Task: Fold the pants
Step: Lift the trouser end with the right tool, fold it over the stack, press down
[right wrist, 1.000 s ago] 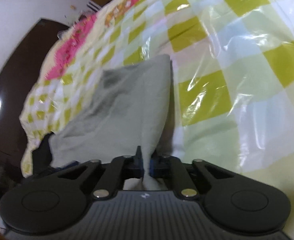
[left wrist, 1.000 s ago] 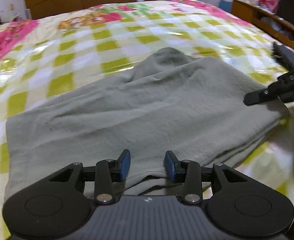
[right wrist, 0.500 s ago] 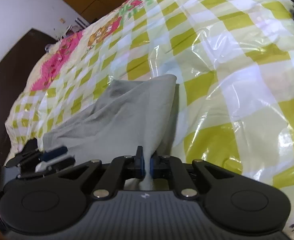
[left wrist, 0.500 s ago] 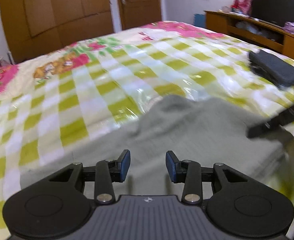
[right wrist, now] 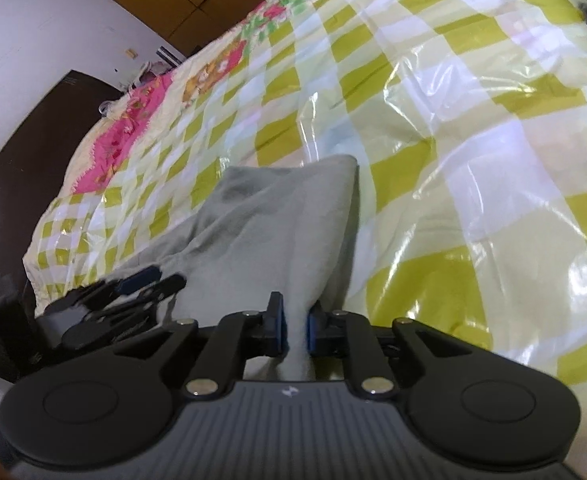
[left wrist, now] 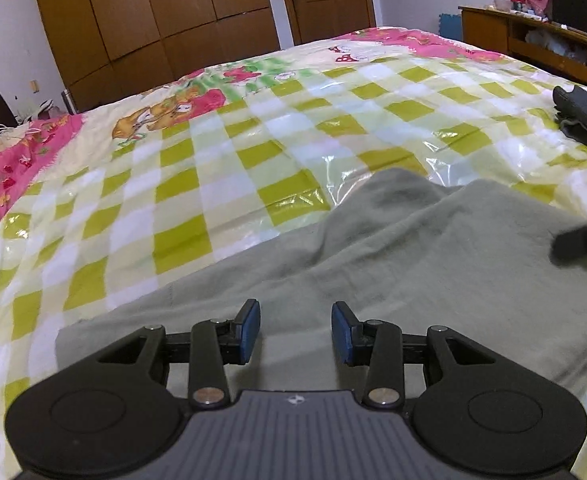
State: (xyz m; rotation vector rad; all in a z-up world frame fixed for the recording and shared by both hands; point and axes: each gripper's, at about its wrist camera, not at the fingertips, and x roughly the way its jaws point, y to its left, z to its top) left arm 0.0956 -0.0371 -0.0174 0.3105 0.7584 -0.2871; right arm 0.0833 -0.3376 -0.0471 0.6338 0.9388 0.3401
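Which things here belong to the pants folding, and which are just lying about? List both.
Belongs to the job:
- grey pants, spread on the bed
- right hand-held gripper, shut on a pants edge
- left hand-held gripper, open above the pants

Just lying about:
- dark bag on the bed's far side
- checked bedcover
- wooden shelf unit

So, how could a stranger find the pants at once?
Look at the bed with the yellow-green checked cover. Near its front edge lie the grey-green pants, plain and matte. The dark folded item at the right is much darker.
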